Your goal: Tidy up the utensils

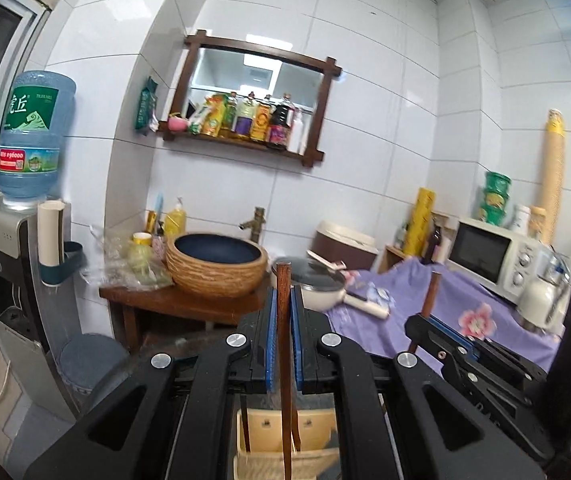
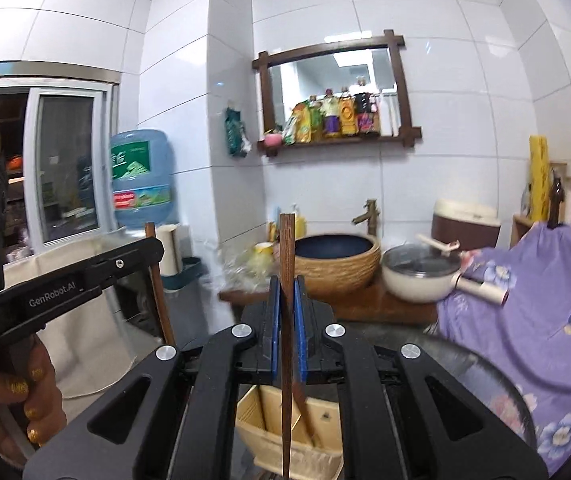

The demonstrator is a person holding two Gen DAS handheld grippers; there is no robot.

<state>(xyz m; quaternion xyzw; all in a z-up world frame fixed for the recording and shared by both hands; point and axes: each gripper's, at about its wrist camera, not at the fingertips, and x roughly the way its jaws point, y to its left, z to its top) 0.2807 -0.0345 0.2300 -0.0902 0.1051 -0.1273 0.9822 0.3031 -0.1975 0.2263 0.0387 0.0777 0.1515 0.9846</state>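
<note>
My left jaws (image 1: 283, 312) are clenched on a dark wooden chopstick (image 1: 284, 344) that stands upright between the blue pads, its square top above them and its shaft running down toward the cream utensil holder (image 1: 281, 440) directly below. My right jaws (image 2: 286, 312) are clenched the same way on a second wooden chopstick (image 2: 286, 340), whose tapered point hangs over the same holder (image 2: 285, 432). More brown sticks lean inside the holder's compartments; I cannot tell how many.

Each gripper shows in the other's view, just beside its partner, and a hand (image 2: 9, 396) grips the left handle.

Beyond the holder, a wooden bench (image 1: 189, 300) carries a woven-looking basin (image 1: 216, 262) with a dark blue inside, a brass tap (image 1: 257, 224) behind it, and a clear bag of greenish things to its left. Right of the basin sits a cream pan (image 2: 421, 276) under a glass lid, with a pale spoon lying across it. Farther back, a wooden wall shelf (image 1: 241, 144) under a mirror holds a row of bottles and packets.
</note>
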